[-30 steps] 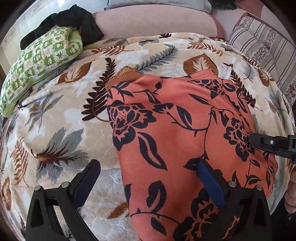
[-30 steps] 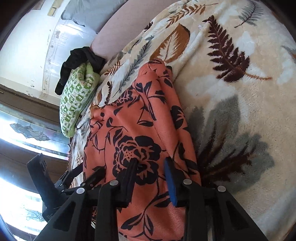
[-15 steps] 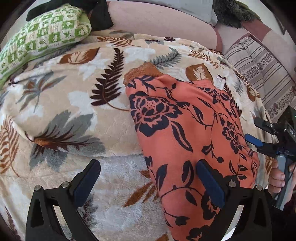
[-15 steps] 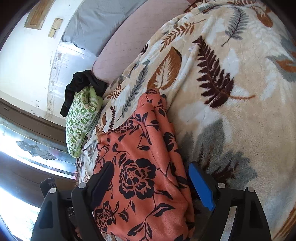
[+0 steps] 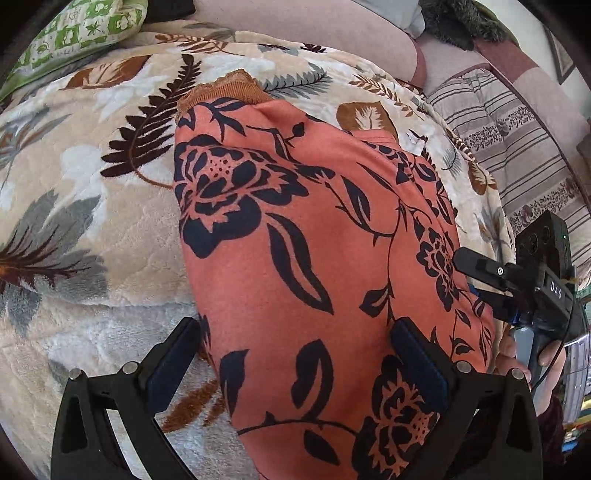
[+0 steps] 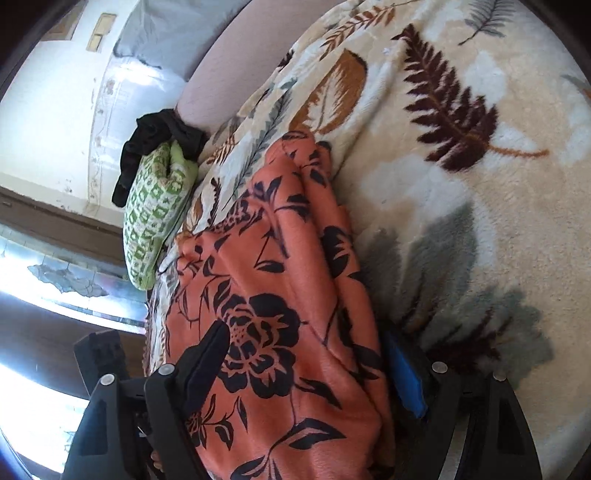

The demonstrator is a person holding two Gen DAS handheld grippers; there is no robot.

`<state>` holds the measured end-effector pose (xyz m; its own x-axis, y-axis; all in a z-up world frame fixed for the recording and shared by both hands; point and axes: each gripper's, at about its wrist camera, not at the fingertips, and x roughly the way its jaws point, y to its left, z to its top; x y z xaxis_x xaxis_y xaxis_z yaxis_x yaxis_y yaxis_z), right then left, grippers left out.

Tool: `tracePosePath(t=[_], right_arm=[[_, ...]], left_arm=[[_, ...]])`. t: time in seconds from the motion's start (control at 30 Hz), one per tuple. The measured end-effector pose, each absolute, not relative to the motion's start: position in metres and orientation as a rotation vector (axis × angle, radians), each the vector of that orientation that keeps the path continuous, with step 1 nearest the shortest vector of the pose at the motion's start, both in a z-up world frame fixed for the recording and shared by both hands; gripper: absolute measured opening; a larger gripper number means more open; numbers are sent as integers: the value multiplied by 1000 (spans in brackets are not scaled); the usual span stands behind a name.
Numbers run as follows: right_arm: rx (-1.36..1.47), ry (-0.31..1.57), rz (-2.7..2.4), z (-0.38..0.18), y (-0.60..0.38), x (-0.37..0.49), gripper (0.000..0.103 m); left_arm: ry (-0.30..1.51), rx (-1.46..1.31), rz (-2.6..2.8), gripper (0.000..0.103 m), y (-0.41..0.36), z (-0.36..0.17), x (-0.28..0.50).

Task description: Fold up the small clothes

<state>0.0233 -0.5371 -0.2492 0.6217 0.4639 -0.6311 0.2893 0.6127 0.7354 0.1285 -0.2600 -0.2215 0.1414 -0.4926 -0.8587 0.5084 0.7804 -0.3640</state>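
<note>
An orange garment (image 5: 295,240) with a dark floral print lies folded lengthwise on the leaf-patterned blanket (image 5: 92,221), its ribbed hem at the far end. My left gripper (image 5: 299,362) is open over the garment's near end, with one finger at the left edge and the other on the fabric. My right gripper (image 6: 310,362) straddles the garment's (image 6: 280,280) right side. Its jaws stand wide and are closing slightly, with cloth between them and the pads not pressing. From the left wrist view, the right gripper (image 5: 476,284) sits at the garment's right edge, held by a hand (image 5: 550,362).
A green patterned pillow (image 6: 155,214) with a black cloth (image 6: 147,140) on it lies at the blanket's far left. A pink cushion (image 5: 295,29) runs along the back. Striped bedding (image 5: 517,147) lies at the right. A bright window (image 6: 55,295) is beyond the bed edge.
The right gripper has opened from nearly shut on a pinch of the garment to wide. The left gripper tilted down and came closer over the garment's near end.
</note>
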Motion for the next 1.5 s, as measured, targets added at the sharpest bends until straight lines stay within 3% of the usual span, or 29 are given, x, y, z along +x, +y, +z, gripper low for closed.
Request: tracePosePath(t=[0.07,0.17,0.2,0.47,0.63,0.83,1.23,1.4,1.5], right_arm=[[922,924,133,-247,-531,23,80],[932,908,174,-247,-523,23,60],[889,911,157,-245,-518,24,57],[646,852,81,-221,-489,21,42],[550,797,40,-207,-478,16,39],[453,720,47,-182,-456,13,30],[388,590,131,-147,-382,46,29],[383,563,178,-151,-350,57,29],[409,657,149,-176,-342,75,32]], left_arm=[[1237,-2,-721,102,-260,-222,128],[1235,-24,-711,88,-257,-220,126],[1234,-32,-699,83,-255,-219,127],[1193,-30,-644,61,-252,-210,120],[1166,-34,-609,49,-249,-199,117],[1081,24,-561,48,-235,-175,110],[923,55,-434,48,-174,-135,121],[913,82,-394,48,-152,-143,132],[969,79,-334,56,-140,-169,144]])
